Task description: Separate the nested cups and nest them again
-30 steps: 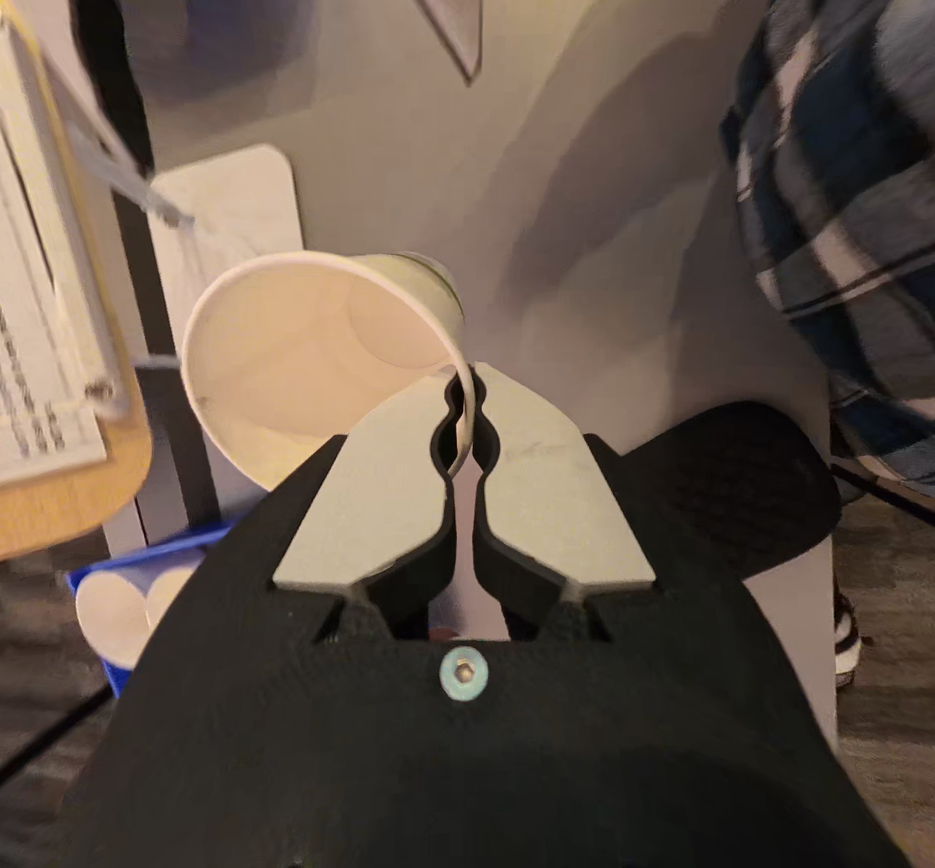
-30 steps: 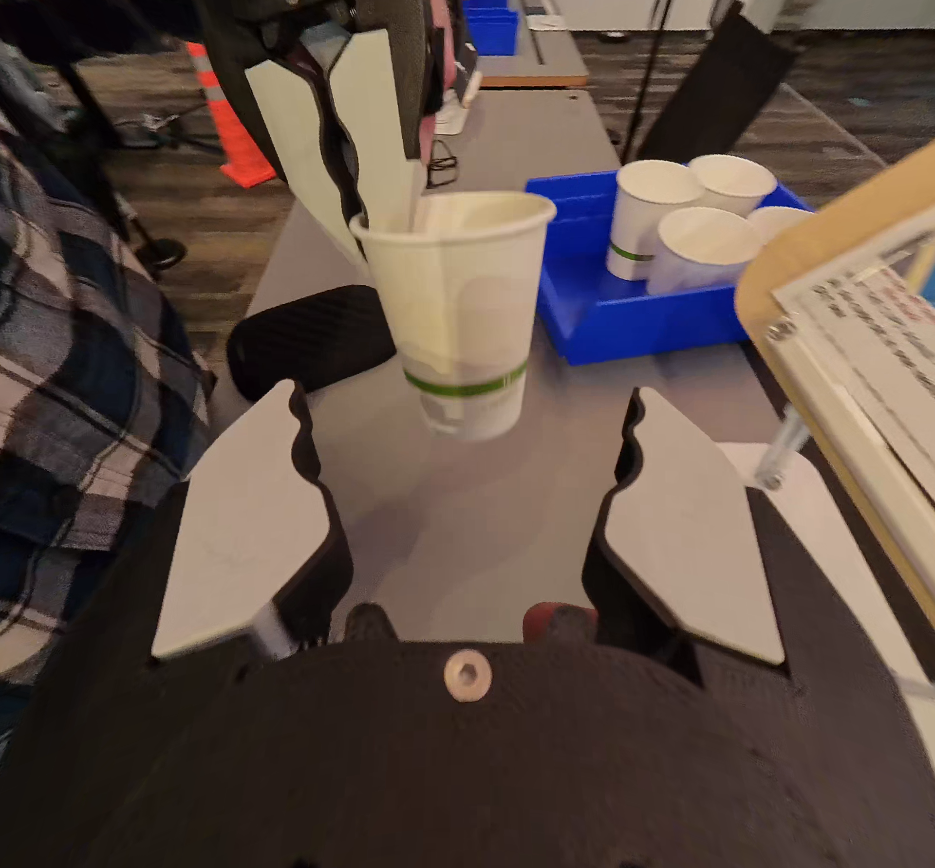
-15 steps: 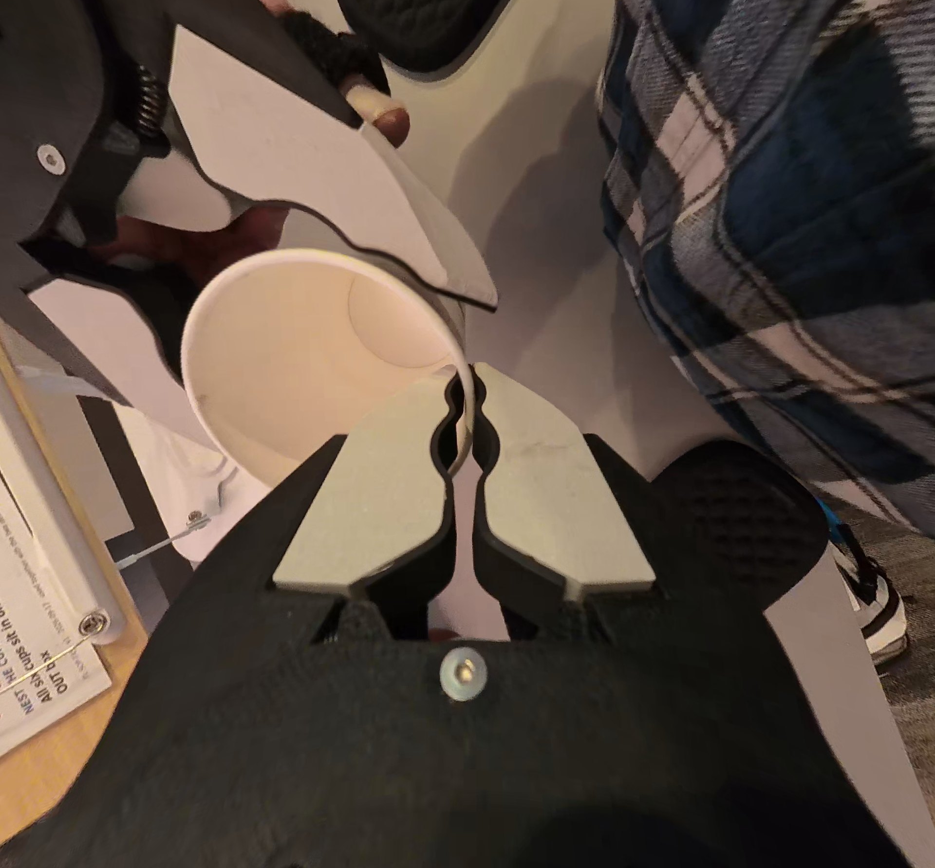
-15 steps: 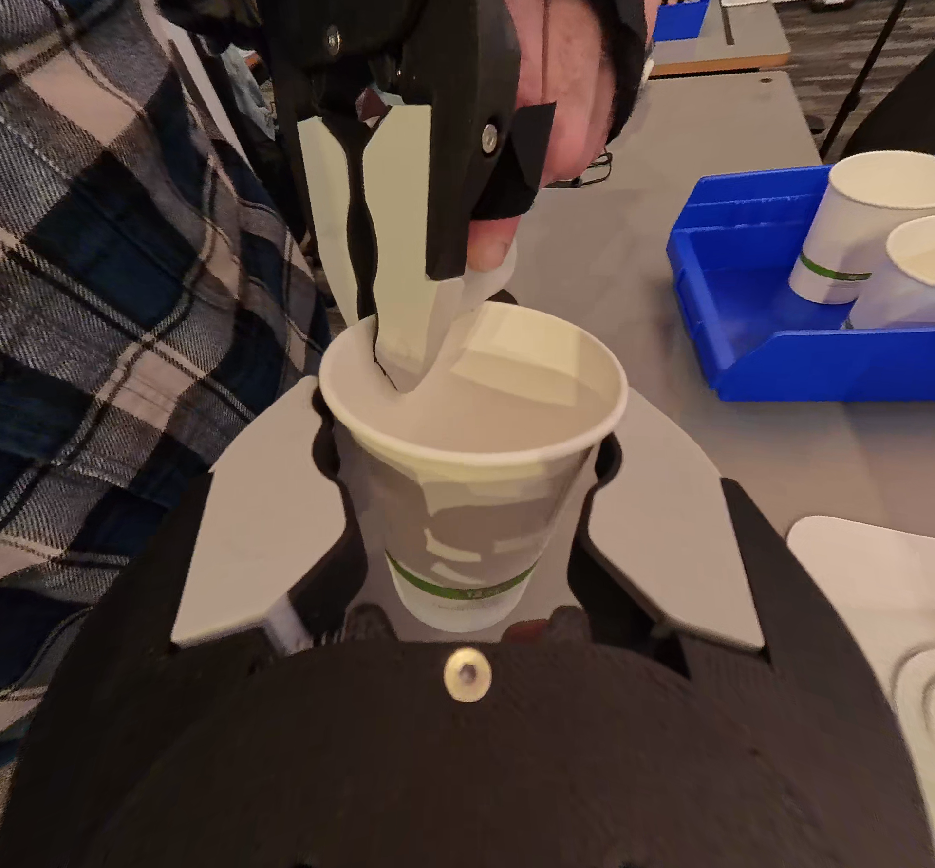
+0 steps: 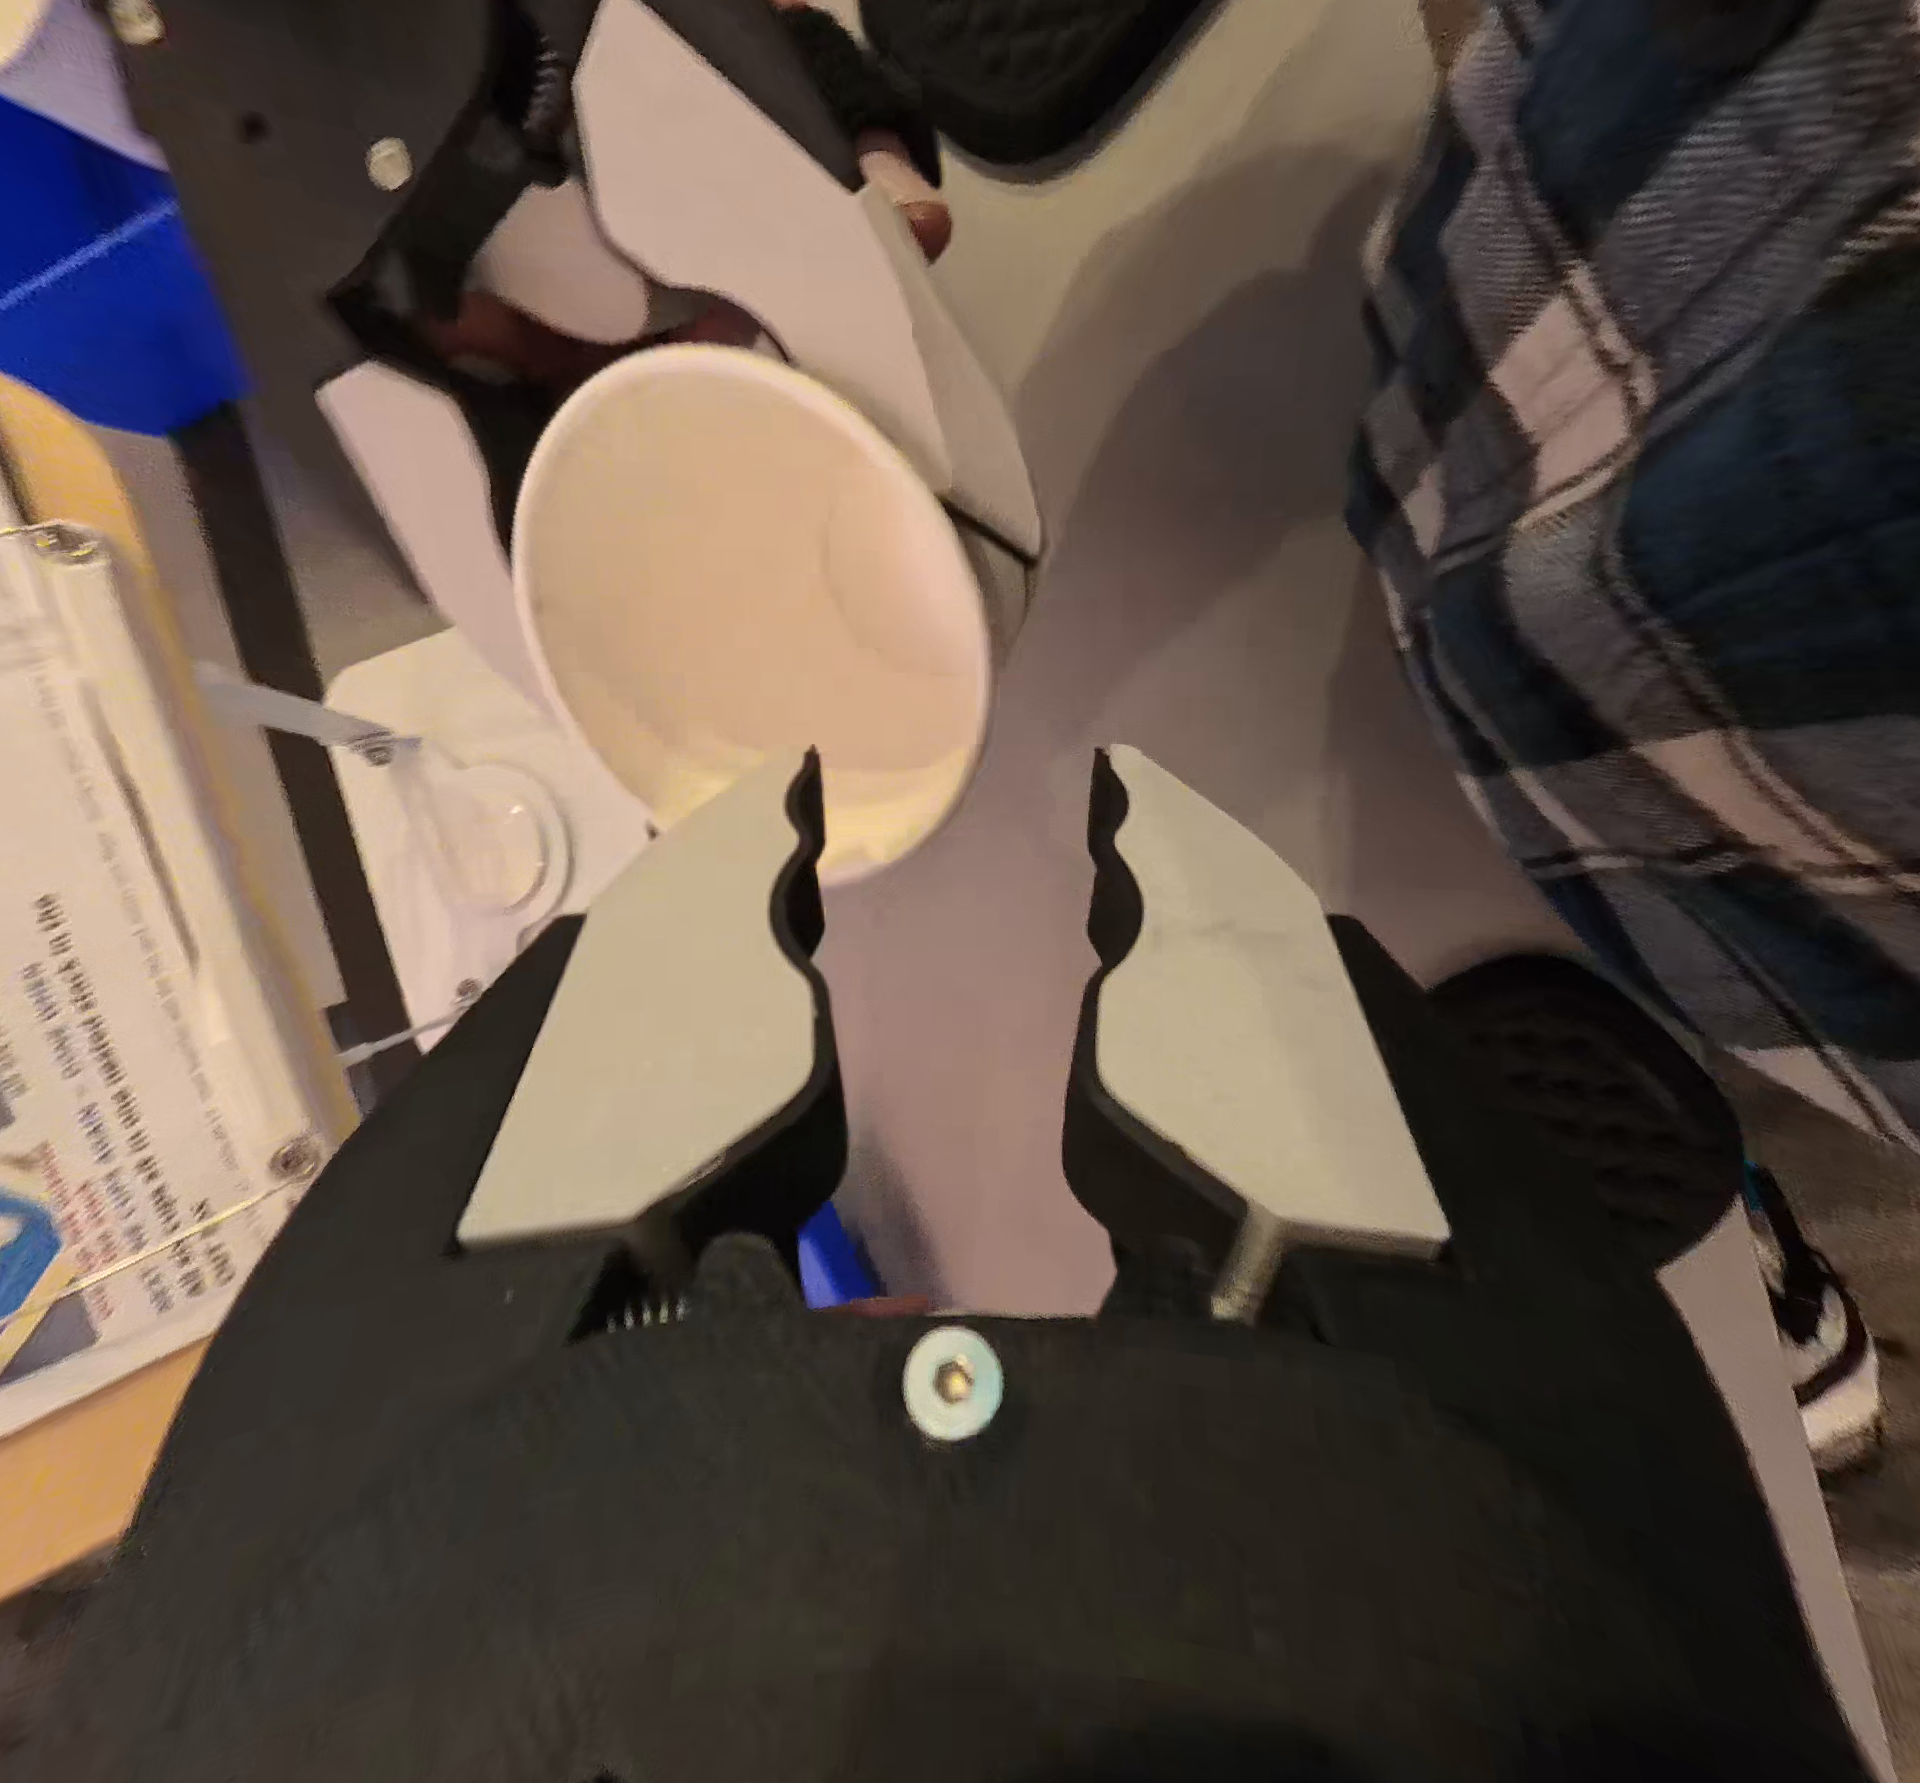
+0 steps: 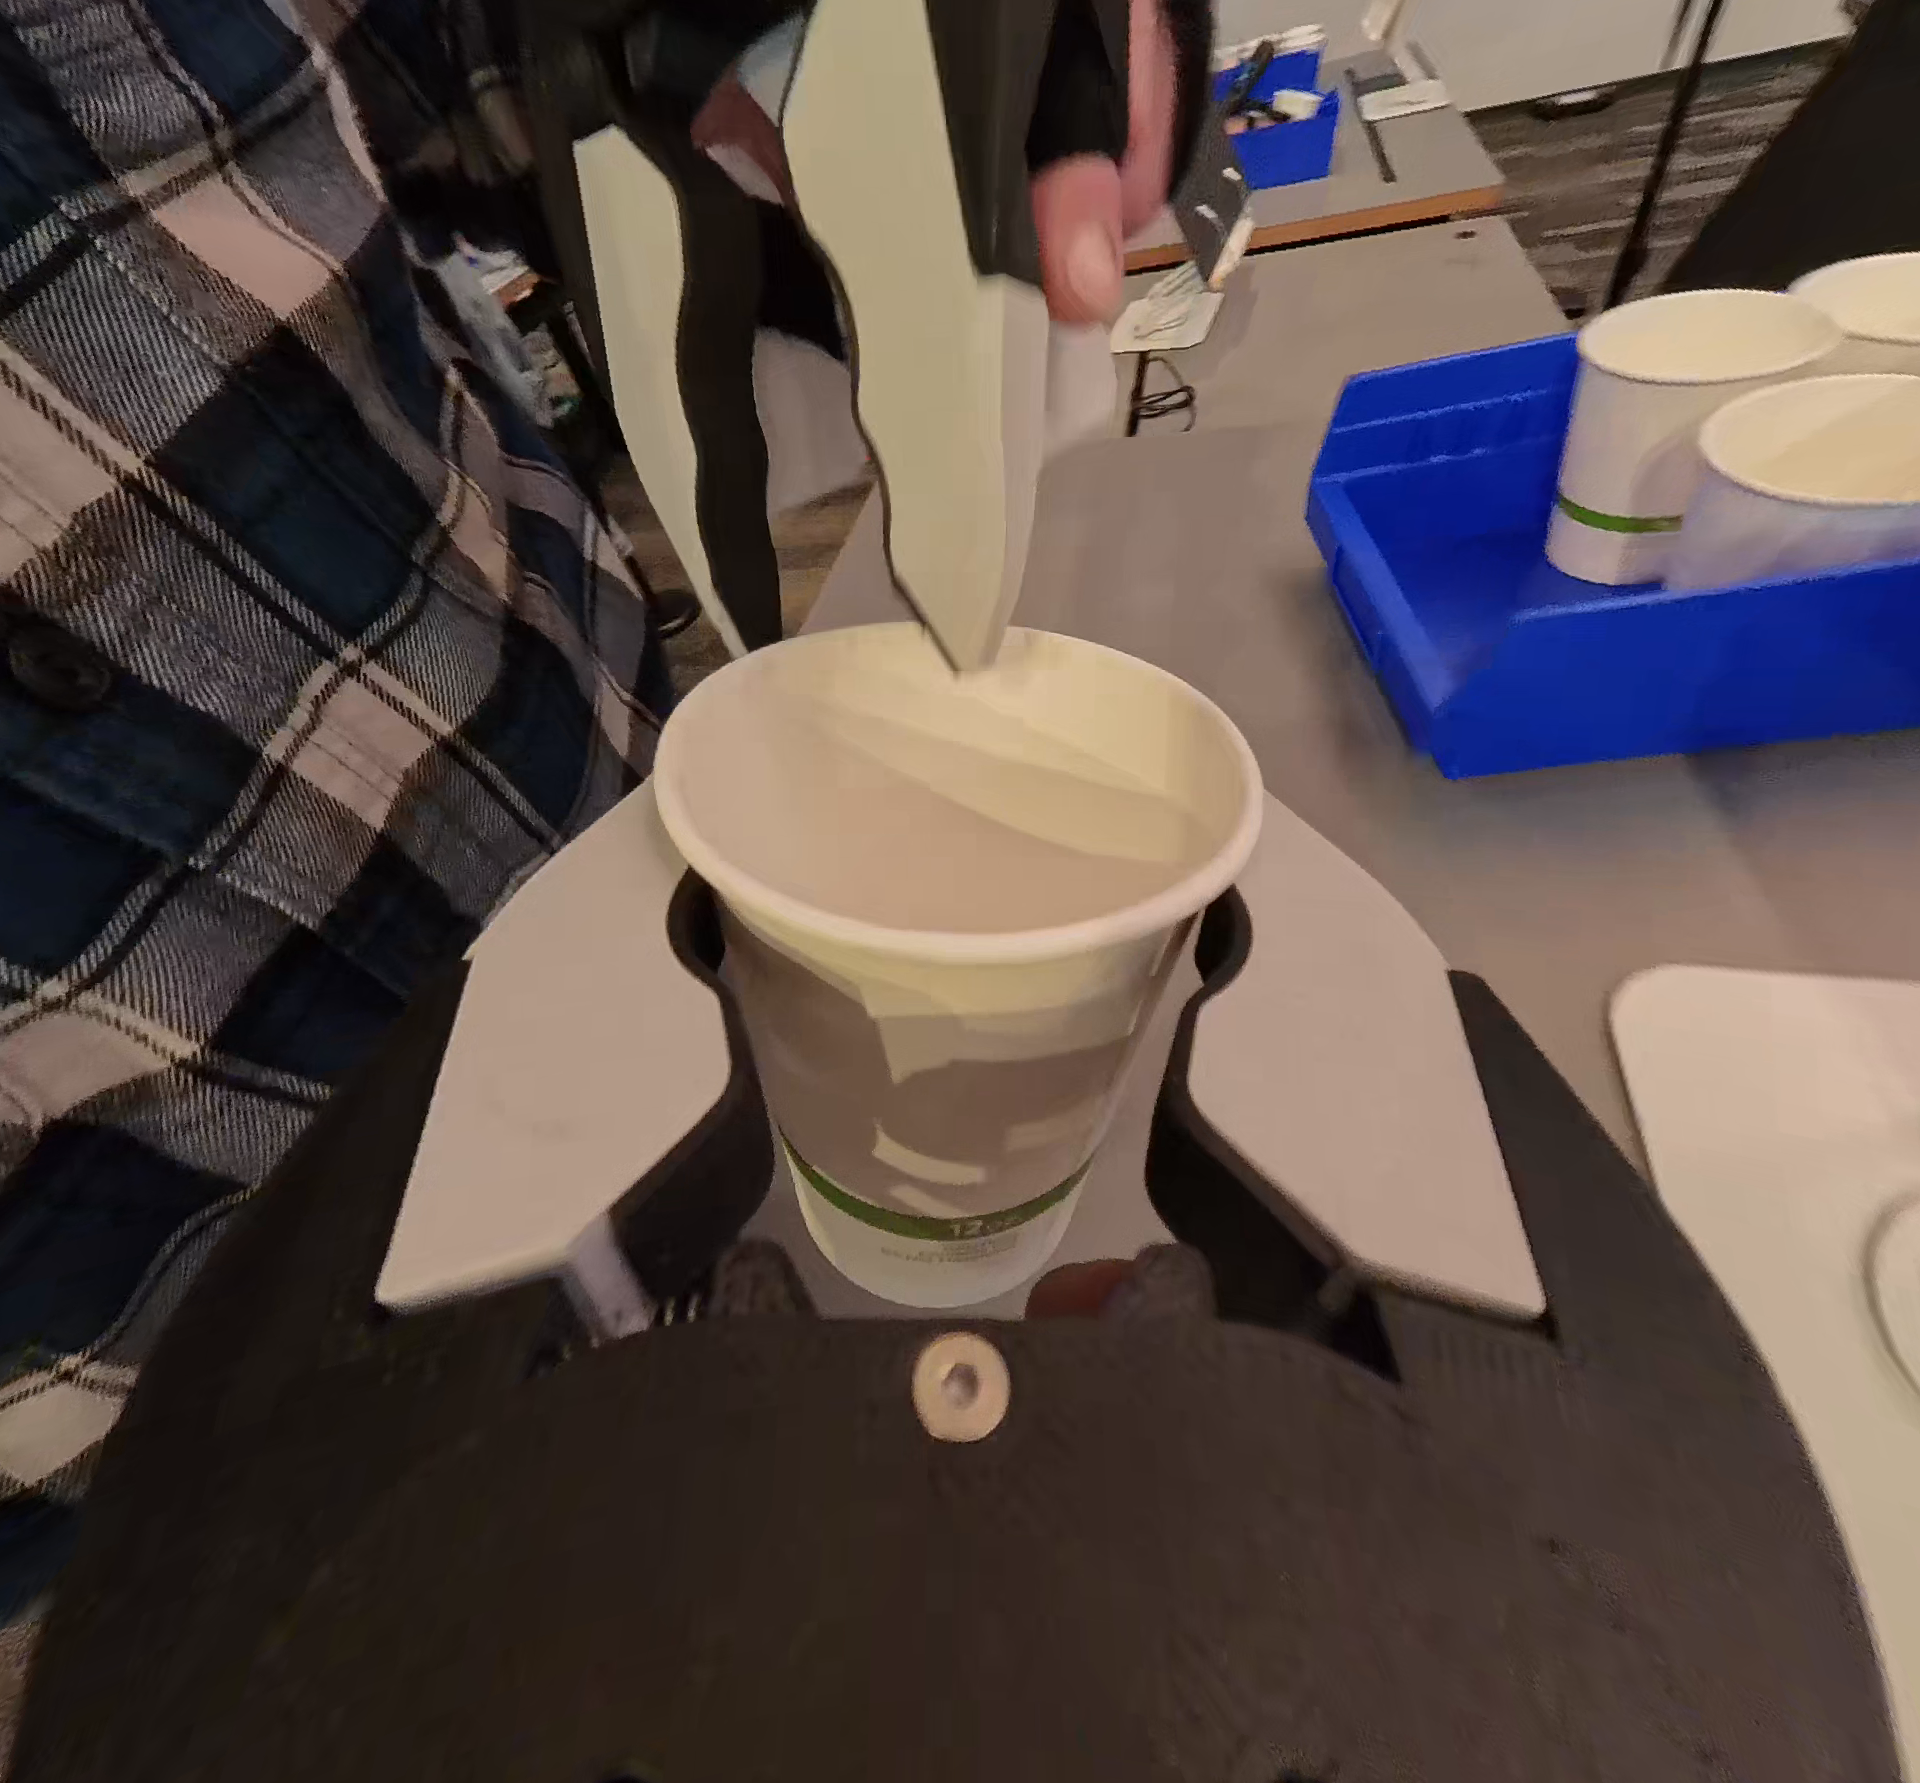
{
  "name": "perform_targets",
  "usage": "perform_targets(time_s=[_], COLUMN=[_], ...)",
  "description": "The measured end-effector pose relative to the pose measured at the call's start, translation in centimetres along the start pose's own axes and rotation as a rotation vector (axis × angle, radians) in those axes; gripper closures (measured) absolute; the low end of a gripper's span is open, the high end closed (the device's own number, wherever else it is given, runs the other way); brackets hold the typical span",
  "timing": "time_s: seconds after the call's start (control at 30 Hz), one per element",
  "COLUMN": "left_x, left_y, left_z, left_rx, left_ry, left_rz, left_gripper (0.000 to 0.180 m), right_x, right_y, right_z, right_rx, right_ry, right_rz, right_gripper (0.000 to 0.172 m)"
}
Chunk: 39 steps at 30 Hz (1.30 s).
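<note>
Cup (image 6: 951,912) is clamped under its rim by the right gripper (image 6: 956,912), with pads pressed on both sides of the wall. It is held upright and clear of the table (image 6: 1247,528). That hold likely steadies the outer cup so an inner one can be pulled free; whether a second cup sits inside cannot be told.

Left gripper (image 5: 954,777) is parted and nothing is gripped. Its near finger (image 5: 686,985) overlaps the cup rim in the left view, but no pinch is seen. In the right view it hangs just above the cup's far rim, one tip at the edge.

Surface is a grey tabletop. Beyond the cup, to its right, a blue bin (image 6: 1558,632) holds more cups (image 6: 1662,424). A white mat (image 6: 1766,1110) lies right of the cup. A plaid sleeve (image 6: 208,590) is seen on the cup's left. More tables and a white wall are farther back.
</note>
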State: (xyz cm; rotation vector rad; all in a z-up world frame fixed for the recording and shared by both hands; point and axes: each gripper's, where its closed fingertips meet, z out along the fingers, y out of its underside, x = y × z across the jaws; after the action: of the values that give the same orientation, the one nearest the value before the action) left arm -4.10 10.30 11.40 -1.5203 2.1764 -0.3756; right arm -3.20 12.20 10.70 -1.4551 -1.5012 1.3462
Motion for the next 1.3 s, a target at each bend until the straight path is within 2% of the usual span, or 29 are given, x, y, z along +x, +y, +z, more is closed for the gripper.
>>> perform_targets(time_s=[0.1,0.2,0.47,0.63,0.8,1.1,1.3], left_x=[-1.6,-1.8,1.0,2.1,2.5,3.0,3.0], left_y=[0.8,2.3,5.6,5.6,6.0,7.0,7.3], left_z=[-1.0,-1.3,1.6,2.8,3.1,3.2,3.2], left_rx=[0.028,0.031,-0.016,0.010,0.013,-0.002,-0.007], left_ry=[-0.091,-0.133,-0.093,-0.076,-0.078,-0.078,-0.077], left_rz=[-0.065,-0.130,-0.236,-0.282,-0.311,-0.337,-0.340], left_gripper=[0.131,0.134,0.141,0.142,0.142,0.144,0.144], right_x=[2.4,5.8,13.9,16.8,19.1,21.5,22.9], right_y=[0.1,0.2,0.1,1.9,4.7,8.3,11.6], right_z=[-4.0,-10.1,-30.0,-38.1,-41.1,-42.1,-41.5], right_rx=[0.042,0.089,0.240,0.348,0.375,0.329,0.207], right_ry=[0.135,0.338,0.975,1.247,1.364,1.486,1.509], right_rz=[0.023,0.037,0.024,0.050,0.098,0.134,0.251], right_gripper=[0.080,0.080,0.079,0.079,0.079,0.079,0.072])
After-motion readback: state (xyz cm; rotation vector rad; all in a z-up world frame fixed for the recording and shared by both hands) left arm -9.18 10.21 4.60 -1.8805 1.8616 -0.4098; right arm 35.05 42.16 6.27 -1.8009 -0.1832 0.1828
